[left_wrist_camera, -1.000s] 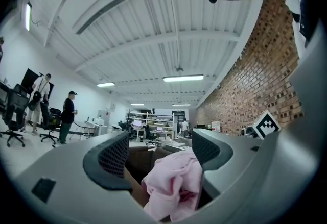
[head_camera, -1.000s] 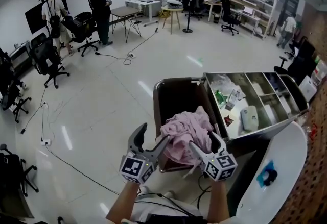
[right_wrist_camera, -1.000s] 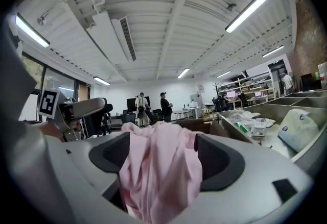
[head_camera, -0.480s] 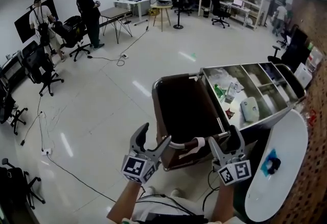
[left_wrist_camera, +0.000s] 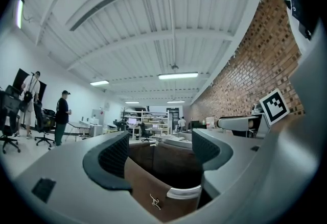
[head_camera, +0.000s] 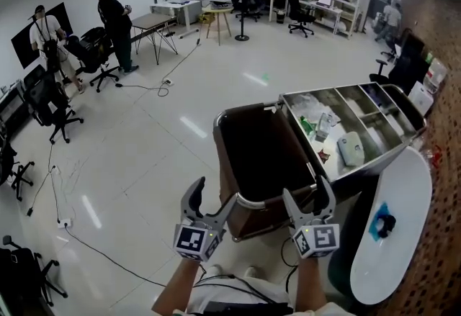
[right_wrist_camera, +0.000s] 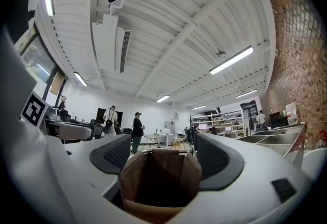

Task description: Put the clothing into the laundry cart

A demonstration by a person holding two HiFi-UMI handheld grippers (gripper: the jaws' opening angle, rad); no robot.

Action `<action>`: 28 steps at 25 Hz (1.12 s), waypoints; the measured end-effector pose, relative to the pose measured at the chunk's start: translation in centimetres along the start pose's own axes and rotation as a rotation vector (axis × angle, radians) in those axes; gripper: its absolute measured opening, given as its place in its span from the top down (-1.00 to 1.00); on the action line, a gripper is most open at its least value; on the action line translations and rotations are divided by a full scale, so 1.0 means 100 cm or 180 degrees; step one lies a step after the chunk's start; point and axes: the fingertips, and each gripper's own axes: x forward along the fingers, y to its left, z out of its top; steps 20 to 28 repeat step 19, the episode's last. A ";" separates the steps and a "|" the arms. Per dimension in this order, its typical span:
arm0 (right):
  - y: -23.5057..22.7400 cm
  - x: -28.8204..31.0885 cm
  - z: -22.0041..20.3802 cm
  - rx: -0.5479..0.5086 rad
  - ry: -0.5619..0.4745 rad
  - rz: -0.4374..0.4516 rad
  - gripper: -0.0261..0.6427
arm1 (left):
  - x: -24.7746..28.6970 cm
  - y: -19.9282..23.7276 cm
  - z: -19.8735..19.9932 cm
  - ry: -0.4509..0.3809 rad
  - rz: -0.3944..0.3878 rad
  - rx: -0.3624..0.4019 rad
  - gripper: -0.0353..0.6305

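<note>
The brown laundry cart (head_camera: pixel 218 143) stands in front of me, its inside dark; no clothing shows in it from the head view. My left gripper (head_camera: pixel 215 196) hovers open over the cart's near rim, empty. My right gripper (head_camera: pixel 307 196) hovers beside it over the near right corner; its jaws are closing a little with nothing between them. The left gripper view looks past the left gripper (left_wrist_camera: pixel 161 149) onto the cart's brown wall (left_wrist_camera: pixel 153 195) and metal rim. Ahead of the right gripper (right_wrist_camera: pixel 161 154) in the right gripper view lies the cart's open mouth (right_wrist_camera: pixel 158 179), beyond the jaws.
A steel trolley with compartments (head_camera: pixel 403 142) holding small items adjoins the cart's right side. A white round table (head_camera: pixel 392 242) sits at the lower right. Two people (head_camera: pixel 112 16) stand far left among office chairs (head_camera: pixel 50 102). A cable (head_camera: pixel 108 241) runs over the floor.
A second ago both grippers held a pink garment above the cart. It has gone out of sight into the cart, and both grippers now stand empty, drawn slightly back.
</note>
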 end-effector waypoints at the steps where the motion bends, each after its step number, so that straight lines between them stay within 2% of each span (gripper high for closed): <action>1: 0.002 -0.001 0.004 -0.0006 -0.0046 -0.0005 -0.37 | 0.000 0.001 -0.002 0.0004 -0.0022 0.0014 -0.20; 4: 0.003 -0.004 0.014 0.0001 -0.0199 -0.0025 -0.37 | 0.001 -0.002 0.003 -0.0010 -0.0053 -0.0074 -0.20; 8: 0.002 -0.010 0.015 -0.0003 -0.0208 -0.0101 -0.37 | 0.005 -0.004 -0.005 0.0000 -0.0202 0.0053 -0.20; 12: 0.003 -0.017 0.010 0.0026 -0.0210 -0.0157 -0.37 | 0.010 -0.014 0.000 0.0010 -0.0254 -0.0018 -0.20; 15: 0.004 -0.020 0.008 0.0063 -0.0237 -0.0184 -0.37 | 0.011 -0.010 -0.010 -0.0040 -0.0266 0.0108 -0.20; 19: 0.002 -0.023 0.004 0.0037 -0.0174 -0.0223 -0.37 | 0.014 -0.016 -0.004 -0.0027 -0.0303 -0.0064 -0.20; 28: 0.002 -0.023 0.004 0.0037 -0.0174 -0.0223 -0.37 | 0.014 -0.016 -0.004 -0.0027 -0.0303 -0.0064 -0.20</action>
